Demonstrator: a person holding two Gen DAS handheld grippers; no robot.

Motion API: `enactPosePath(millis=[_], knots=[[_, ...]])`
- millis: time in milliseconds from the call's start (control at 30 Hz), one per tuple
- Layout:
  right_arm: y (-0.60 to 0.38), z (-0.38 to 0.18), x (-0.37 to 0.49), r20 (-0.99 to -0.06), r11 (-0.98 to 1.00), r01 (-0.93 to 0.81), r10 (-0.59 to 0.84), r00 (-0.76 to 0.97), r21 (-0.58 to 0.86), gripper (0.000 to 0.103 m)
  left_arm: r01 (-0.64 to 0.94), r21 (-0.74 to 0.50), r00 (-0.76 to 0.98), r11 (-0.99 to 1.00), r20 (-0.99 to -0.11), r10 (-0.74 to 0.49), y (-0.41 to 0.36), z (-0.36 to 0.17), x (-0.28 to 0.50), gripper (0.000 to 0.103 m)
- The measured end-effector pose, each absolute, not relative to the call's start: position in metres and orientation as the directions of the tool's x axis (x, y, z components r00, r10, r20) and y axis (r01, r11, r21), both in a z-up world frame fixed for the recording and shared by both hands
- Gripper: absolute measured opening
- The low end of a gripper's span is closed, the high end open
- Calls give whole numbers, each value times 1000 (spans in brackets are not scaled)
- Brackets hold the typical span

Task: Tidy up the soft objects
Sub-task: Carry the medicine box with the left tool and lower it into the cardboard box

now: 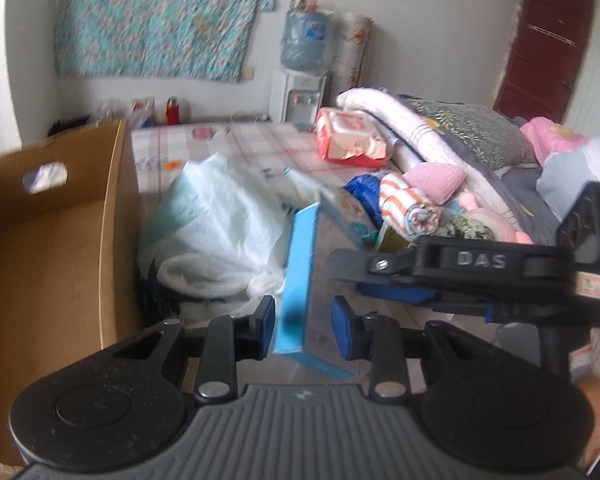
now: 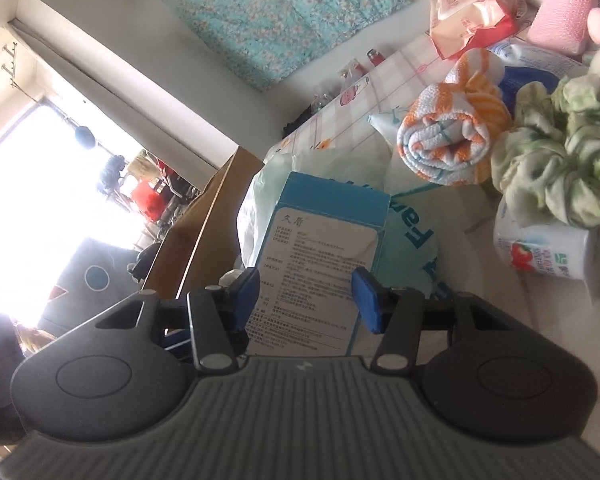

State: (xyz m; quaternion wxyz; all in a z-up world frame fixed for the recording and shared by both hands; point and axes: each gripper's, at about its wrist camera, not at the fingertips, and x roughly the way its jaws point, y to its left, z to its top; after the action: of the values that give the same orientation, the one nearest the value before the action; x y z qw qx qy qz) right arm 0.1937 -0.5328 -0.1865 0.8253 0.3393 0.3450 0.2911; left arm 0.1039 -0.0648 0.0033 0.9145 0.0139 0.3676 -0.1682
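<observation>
Blue box held between both grippers, beside the cardboard box

The blue box (image 1: pixel 298 280) stands on edge near the bed's edge; right gripper (image 2: pixel 306 296) clasps it, left gripper (image 1: pixel 302 326) straddles it loosely. Next, probably: lift it into the cardboard box (image 1: pixel 52 240).

One cardboard box (image 1: pixel 52 240), one blue carton (image 1: pixel 298 280), one rolled striped towel (image 1: pixel 414 206), one pink pouch (image 1: pixel 434 184), one red-and-white pack (image 1: pixel 350 138) — and one white plastic bag (image 1: pixel 220 236), one crumpled green cloth (image 2: pixel 560 164), one strawberry cup (image 2: pixel 540 250).
</observation>
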Motion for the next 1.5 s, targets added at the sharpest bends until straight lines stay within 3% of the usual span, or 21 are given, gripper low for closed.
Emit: enactPosePath(millis=[167,333,600,867,1267,1500], knots=[[-539,-184,195,-383,601,-228,712,589,766,49,328,-16,636,945,-736,-233,-84,-13,119,35],[-543,-190,190,-419,626,-207,696,583,752,49,311,-99,591,945,-759,-274,-73,-25,130,37],[-538,-203,190,-441,617,-179,708,552,766,48,338,-90,609,937,-738,-290,-72,-24,126,36],[-541,-174,180,-444,656,-198,671,594,728,46,387,-127,634,913,-682,-364,-72,-6,116,36],[-543,-103,143,-395,708,-273,623,674,651,46,428,-186,717,884,-525,-458,-55,36,80,36],[-497,-70,132,-399,725,-356,645,652,589,47,362,-225,780,904,-458,-427,-10,46,65,36]])
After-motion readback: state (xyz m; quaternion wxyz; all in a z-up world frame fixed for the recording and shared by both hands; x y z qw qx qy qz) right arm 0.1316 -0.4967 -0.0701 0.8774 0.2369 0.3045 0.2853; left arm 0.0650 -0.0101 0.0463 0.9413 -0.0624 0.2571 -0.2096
